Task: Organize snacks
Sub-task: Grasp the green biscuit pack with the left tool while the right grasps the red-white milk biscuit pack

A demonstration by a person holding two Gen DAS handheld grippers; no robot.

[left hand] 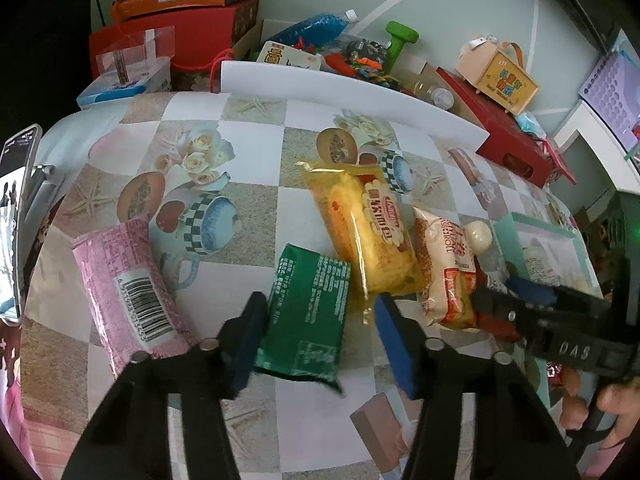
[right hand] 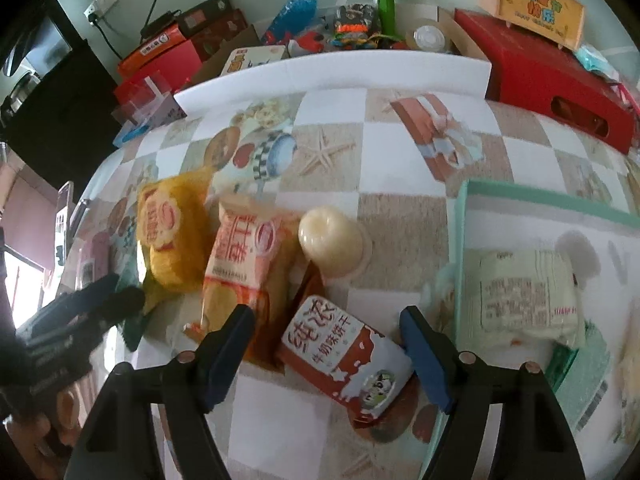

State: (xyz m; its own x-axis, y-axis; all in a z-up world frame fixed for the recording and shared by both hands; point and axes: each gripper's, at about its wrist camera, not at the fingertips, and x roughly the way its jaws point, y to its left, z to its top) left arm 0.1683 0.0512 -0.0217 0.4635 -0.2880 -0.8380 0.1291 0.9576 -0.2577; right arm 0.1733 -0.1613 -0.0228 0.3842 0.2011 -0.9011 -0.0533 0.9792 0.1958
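Left gripper [left hand: 318, 298]: we see it released, straddling the green packet [left hand: 308, 312]; one pad touches the packet's left edge, the other stands clear of its right edge.
Green packet: it lies flat toward the near edge of the table [left hand: 256, 248], between the pink packet [left hand: 128, 288] and the yellow packet [left hand: 368, 232].
Doing it well: we would centre both pads on the long sides before squeezing, press gently since the wrapper looks soft, and lift straight so the yellow packet just beside it is not dragged.
Hard to make out: the green packet's near end is hidden under the fingers; the teal tray [left hand: 500, 232] at the right edge is largely covered by the other tool.

Right gripper [right hand: 326, 312]: we see it unclenched around the red-and-white biscuit packet [right hand: 344, 356]; its right pad is just beside the packet's corner, the left one apart.
Biscuit packet: it sits near the table's front edge, just beside the tray's left rim, partly on an orange packet [right hand: 240, 264].
Doing it well: we judge a grip across the narrow width best, then a short carry into the tray beside the pale packet [right hand: 528, 300].
Hard to make out: this view is blurred; we cannot read the tray's far right side, and the green packet is nearly hidden.
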